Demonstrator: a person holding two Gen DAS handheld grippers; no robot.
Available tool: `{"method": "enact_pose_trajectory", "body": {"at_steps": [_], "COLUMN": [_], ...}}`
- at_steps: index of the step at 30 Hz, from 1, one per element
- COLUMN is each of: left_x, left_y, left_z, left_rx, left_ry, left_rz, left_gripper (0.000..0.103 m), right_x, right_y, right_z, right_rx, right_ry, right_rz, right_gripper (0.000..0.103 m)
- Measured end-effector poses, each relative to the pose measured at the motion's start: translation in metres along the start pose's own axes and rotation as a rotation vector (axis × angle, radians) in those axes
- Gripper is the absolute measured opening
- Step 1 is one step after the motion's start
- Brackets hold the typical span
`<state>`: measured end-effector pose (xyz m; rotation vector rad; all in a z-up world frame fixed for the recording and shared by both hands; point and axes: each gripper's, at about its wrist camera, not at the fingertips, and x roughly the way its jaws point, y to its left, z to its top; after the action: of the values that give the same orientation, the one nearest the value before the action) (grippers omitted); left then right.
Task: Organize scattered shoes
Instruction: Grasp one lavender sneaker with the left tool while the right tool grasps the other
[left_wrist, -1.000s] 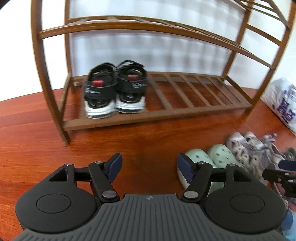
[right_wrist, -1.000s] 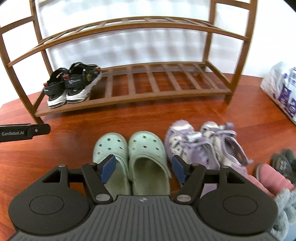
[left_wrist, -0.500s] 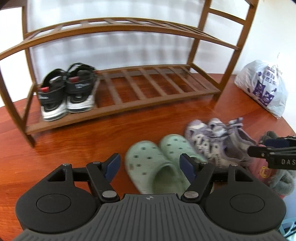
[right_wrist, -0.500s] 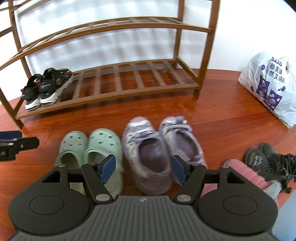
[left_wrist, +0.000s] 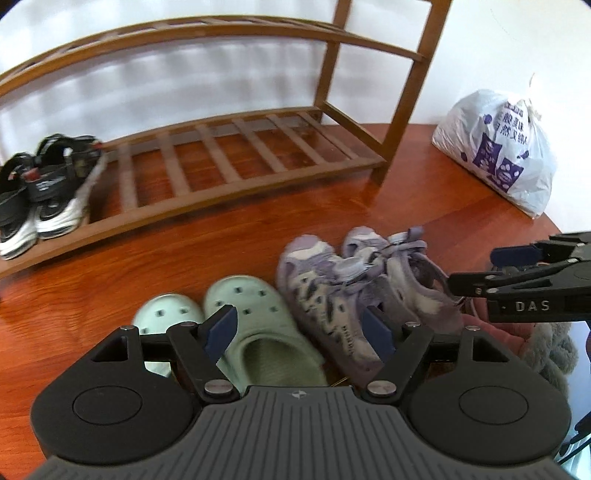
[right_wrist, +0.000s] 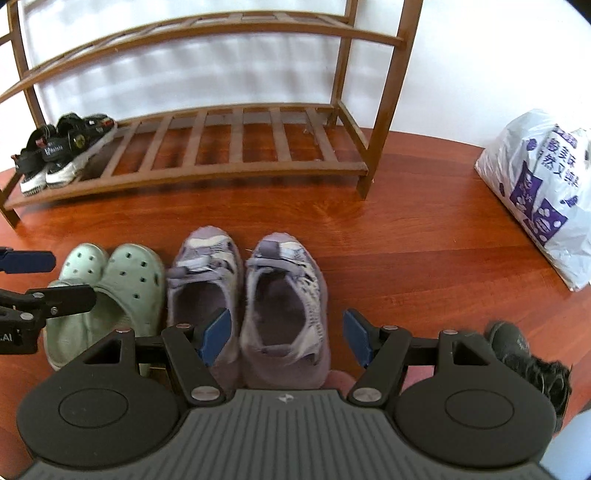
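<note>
Right wrist: black sandals (right_wrist: 61, 147) on shoe rack (right_wrist: 236, 170).

On the floor (right_wrist: 406, 236), a shoe rack (right_wrist: 236, 162) stands at twelve o'clock, sandals (right_wrist: 62, 151) on its lower shelf toward ten. Before it lie clogs (right_wrist: 110, 280) at nine, sneakers (right_wrist: 251, 295) just right of them, and a bag (right_wrist: 546, 192) at two o'clock.

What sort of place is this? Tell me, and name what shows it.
Probably a home entryway or shoe corner: a wooden two-tier shoe rack against a white wall, pairs such as the green clogs and purple sneakers lined up on a wood floor.
</note>
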<state>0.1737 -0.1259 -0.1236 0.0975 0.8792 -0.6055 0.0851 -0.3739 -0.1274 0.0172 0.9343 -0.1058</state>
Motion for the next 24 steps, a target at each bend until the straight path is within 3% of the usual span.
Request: {"method": "enact_pose_trajectory", "body": {"at_steps": [7, 11, 16, 18, 19, 20, 21, 24], "left_x": [0.04, 0.06, 0.078, 0.082, 0.084, 0.085, 0.083, 0.078], "left_y": [-0.021, -0.025, -0.029, -0.029, -0.029, -0.03, -0.032, -0.036], "left_z": [0.004, 0.005, 0.007, 0.008, 0.008, 0.009, 0.009, 0.011], "left_rx": [0.034, 0.046, 0.069, 0.076, 0.079, 0.078, 0.086, 0.102], "left_ry": [0.046, 0.072, 0.08, 0.065, 0.058, 0.045, 0.027, -0.022], "left_rz": [0.032, 0.045, 0.06, 0.057, 0.054, 0.045, 0.046, 0.051], "left_gripper": [0.073, 0.063, 0.06, 0.051, 0.047, 0.034, 0.019, 0.014], "right_x": [0.04, 0.063, 0.085, 0.093, 0.096, 0.098, 0.098, 0.096], "right_y": [-0.015, -0.017, -0.017, -0.017, -0.017, -0.018, -0.018, -0.018], "right_z": [0.01, 0.013, 0.015, 0.015, 0.015, 0.016, 0.016, 0.018], "right_rx": [-0.053, -0.065, -0.051, -0.041, -0.033, -0.025, -0.02, 0.0], "right_ry": [0.041, 0.064, 0.07, 0.072, 0.074, 0.075, 0.068, 0.047], "right_rz": [0.036, 0.06, 0.069, 0.065, 0.064, 0.062, 0.054, 0.043], "right_gripper": [0.071, 0.063, 0.054, 0.047, 0.037, 0.027, 0.023, 0.013]}}
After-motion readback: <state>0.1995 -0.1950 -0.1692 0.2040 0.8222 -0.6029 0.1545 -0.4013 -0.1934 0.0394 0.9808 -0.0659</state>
